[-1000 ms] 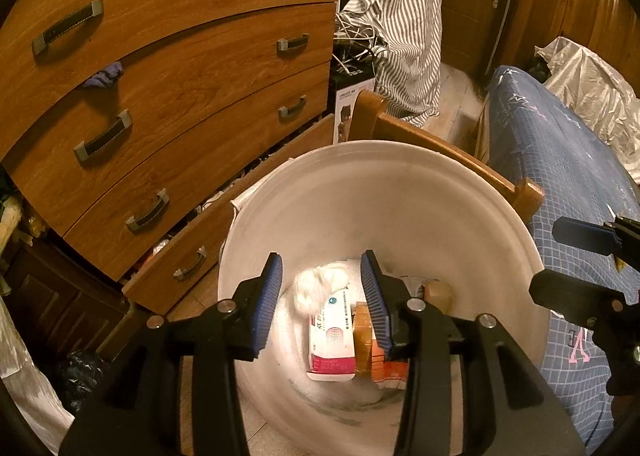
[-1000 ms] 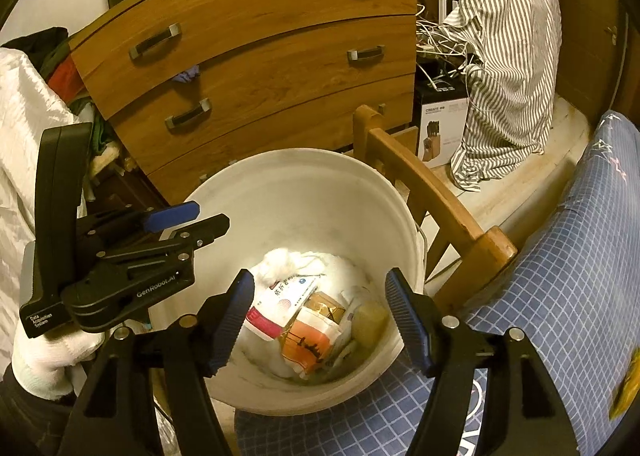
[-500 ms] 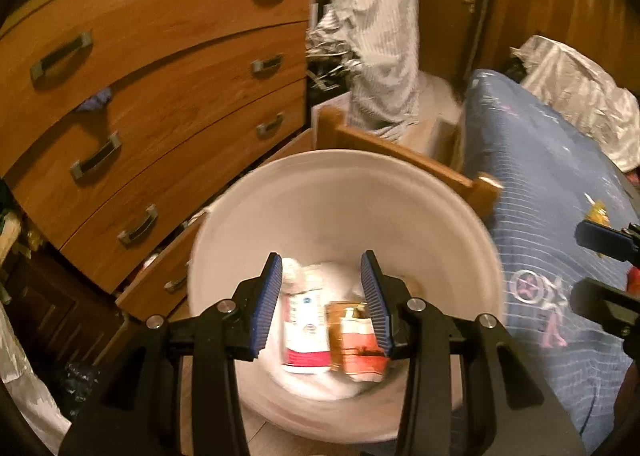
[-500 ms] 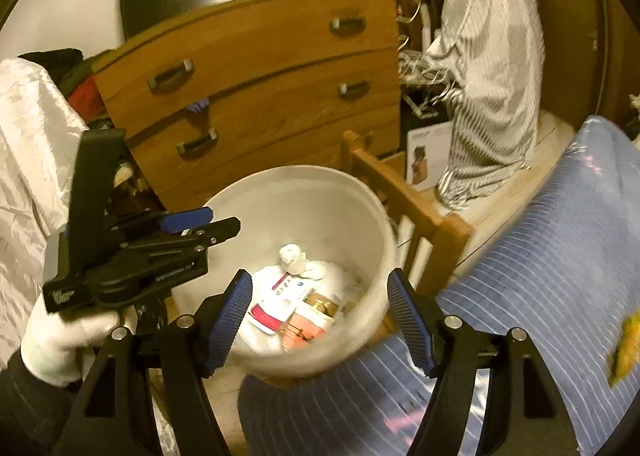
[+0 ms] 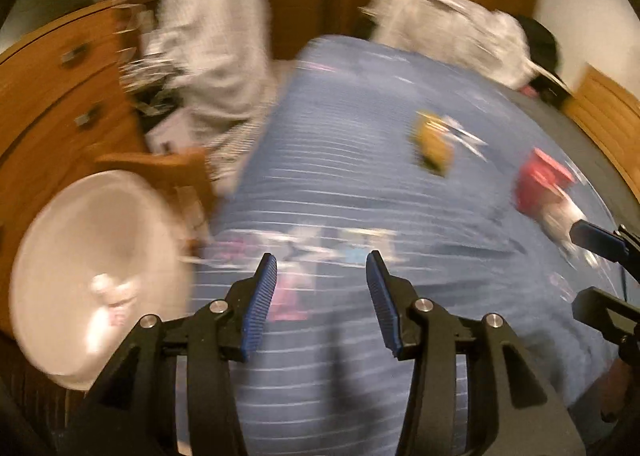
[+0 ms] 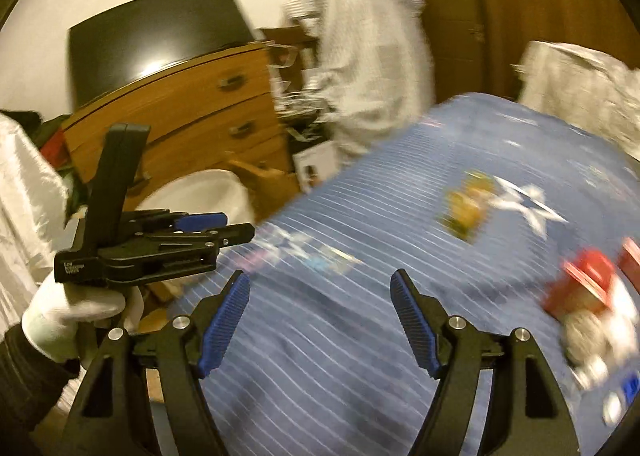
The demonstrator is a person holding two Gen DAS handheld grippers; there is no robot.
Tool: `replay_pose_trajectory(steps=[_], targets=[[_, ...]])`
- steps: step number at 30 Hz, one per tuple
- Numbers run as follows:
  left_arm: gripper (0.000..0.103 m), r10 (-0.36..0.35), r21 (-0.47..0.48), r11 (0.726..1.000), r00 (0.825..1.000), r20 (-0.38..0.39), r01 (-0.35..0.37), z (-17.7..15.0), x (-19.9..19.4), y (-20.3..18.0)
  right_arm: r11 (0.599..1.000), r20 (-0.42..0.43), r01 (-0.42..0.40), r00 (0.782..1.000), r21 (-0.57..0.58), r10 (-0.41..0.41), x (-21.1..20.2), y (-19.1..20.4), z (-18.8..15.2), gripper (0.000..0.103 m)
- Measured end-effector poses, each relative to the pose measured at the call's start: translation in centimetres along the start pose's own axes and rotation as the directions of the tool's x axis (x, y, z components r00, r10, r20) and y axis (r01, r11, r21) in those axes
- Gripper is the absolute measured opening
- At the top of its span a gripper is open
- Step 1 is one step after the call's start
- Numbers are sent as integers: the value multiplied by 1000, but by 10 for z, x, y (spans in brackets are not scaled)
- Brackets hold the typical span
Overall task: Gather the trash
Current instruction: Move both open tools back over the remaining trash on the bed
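Both my grippers hang over the blue bed (image 5: 360, 184), left gripper (image 5: 321, 288) and right gripper (image 6: 320, 310) with jaws apart, gripping nothing. Blurred yellow wrapper (image 6: 466, 208) lies ahead, red packet (image 6: 580, 288) to my right, white bucket (image 5: 80, 256) off left.

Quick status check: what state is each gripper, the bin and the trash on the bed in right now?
Left gripper: open, empty.
Right gripper: open, empty.
White bin: uncovered, trash inside.
Yellow wrapper: lying on the blue bedspread, uncollected.
Red packet: on the bedspread, uncollected.
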State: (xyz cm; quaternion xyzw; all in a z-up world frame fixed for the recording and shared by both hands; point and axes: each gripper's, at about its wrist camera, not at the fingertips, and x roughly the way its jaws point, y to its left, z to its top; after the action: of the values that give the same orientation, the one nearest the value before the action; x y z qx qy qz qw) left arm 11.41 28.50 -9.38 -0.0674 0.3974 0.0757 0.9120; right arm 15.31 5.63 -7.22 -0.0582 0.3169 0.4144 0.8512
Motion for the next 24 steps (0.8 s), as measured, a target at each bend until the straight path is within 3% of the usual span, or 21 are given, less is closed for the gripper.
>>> replay_pose_trajectory(steps=[7, 9, 12, 15, 17, 19, 24], targets=[[45, -196, 156, 966, 978, -74, 205, -5, 34, -130, 969, 12, 184, 982, 162, -188, -85, -121, -87, 74], [45, -245, 183, 948, 964, -102, 260, -8, 44, -159, 939, 0, 271, 961, 213, -277, -107, -164, -110, 73], [45, -282, 207, 929, 948, -144, 308, -11, 60, -199, 886, -60, 367, 929, 282, -366, -119, -218, -133, 64], [45, -297, 228, 915, 938, -181, 334, -11, 74, -228, 860, -141, 405, 914, 309, -380, -110, -263, -150, 63], [45, -307, 256, 899, 929, -207, 355, -13, 81, -250, 867, -176, 392, 919, 307, -353, -97, -277, -152, 63], [45, -313, 280, 886, 923, -226, 369, -13, 86, -264, 879, -197, 368, 927, 304, -320, -82, -283, -148, 63], [45, -336, 313, 858, 907, -255, 406, -12, 97, -292, 891, -228, 375, 919, 258, -321, -56, -286, -130, 60]])
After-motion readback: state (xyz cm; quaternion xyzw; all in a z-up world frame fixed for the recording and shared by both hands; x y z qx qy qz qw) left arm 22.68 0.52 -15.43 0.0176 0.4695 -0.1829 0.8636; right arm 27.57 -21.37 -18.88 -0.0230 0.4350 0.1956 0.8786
